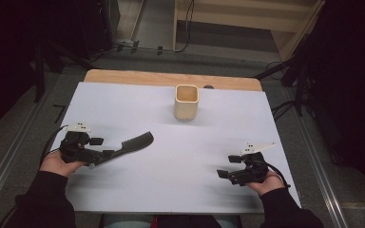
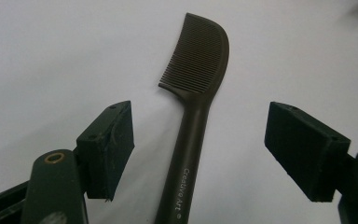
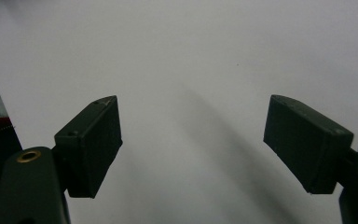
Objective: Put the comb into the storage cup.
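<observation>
A wide white sheet covers nearly the whole wooden table, leaving a strip of pale wood bare along the far edge. Beyond the table lie grey floor, some cables and a light wooden frame.

Toward the far middle of the sheet stands a cream, square-sided cup with rounded corners, upright and open at the top, well apart from both hands.

On the left side of the sheet lies a dark, matte plastic comb with a long handle and a curved toothed head. Its head points toward the middle of the table and its handle runs back into the black left gripper, held in a hand with a dark sleeve. In the left gripper view the comb lies flat on the white surface, its handle passing between the jaws, which stand wide with white showing on both sides of the handle; neither pad touches it. Small pale lettering runs along the handle.

The black right gripper hovers low over the near right part of the sheet, well apart from comb and cup. In the right gripper view its jaws are spread wide over bare white surface.
</observation>
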A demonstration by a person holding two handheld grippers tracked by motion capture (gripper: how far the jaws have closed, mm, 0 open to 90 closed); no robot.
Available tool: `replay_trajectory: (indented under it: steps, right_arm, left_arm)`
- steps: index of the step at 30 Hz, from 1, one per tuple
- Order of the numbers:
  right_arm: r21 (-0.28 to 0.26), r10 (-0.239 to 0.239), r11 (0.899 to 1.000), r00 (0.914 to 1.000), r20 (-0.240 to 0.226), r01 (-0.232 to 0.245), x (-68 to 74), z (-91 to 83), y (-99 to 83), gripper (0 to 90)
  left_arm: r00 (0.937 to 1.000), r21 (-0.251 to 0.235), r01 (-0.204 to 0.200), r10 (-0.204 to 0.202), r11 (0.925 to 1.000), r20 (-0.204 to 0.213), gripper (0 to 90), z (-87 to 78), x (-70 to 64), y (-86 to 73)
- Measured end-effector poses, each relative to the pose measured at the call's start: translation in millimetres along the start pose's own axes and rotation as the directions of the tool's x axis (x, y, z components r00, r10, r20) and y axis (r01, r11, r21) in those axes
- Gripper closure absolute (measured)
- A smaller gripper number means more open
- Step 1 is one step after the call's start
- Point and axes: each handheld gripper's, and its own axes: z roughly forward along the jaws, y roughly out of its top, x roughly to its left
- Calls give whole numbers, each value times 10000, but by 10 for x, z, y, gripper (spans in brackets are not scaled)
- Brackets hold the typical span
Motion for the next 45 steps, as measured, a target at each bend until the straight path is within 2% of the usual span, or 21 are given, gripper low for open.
replay_trajectory:
  steps: [5,14,23,30,36,39,40,44,45]
  right_arm:
    - [-3,-15,10000,10000,4,15,2,0,-1,172]
    - [15,-82,10000,9999,-58,82,4,14,23,172]
    - [102,-186,9998,9997,-154,187,10,52,61,172]
    - [129,-236,9996,9995,-210,239,10,72,79,172]
    - [117,-304,9995,9993,-239,307,8,81,83,172]
    - [134,-304,9994,9992,-241,307,9,80,82,172]
    - [132,-307,9994,9992,-239,310,9,80,82,172]
    - [141,-307,9994,9993,-235,311,9,81,81,172]
    - [146,-290,9995,9993,-229,293,10,83,82,172]
  left_arm:
    - [9992,156,-395,395,9991,-5,248,4,-6,-25]
    - [9977,703,-567,592,9959,-330,252,17,-1,-106]
    - [9956,868,-722,769,9936,-527,260,7,-3,-173]
    - [9919,1210,-894,994,9886,-788,285,28,-15,-208]
    - [9842,1684,-1323,1496,9768,-948,306,97,-54,-227]
    - [9724,2208,-1719,2012,9601,-1179,333,147,-70,-253]
    - [9680,2198,-1890,2192,9571,-1218,334,151,-80,-261]
    - [9621,2260,-2040,2378,9525,-1337,338,163,-98,-268]
    - [9625,2295,-2012,2357,9523,-1342,338,164,-99,-264]
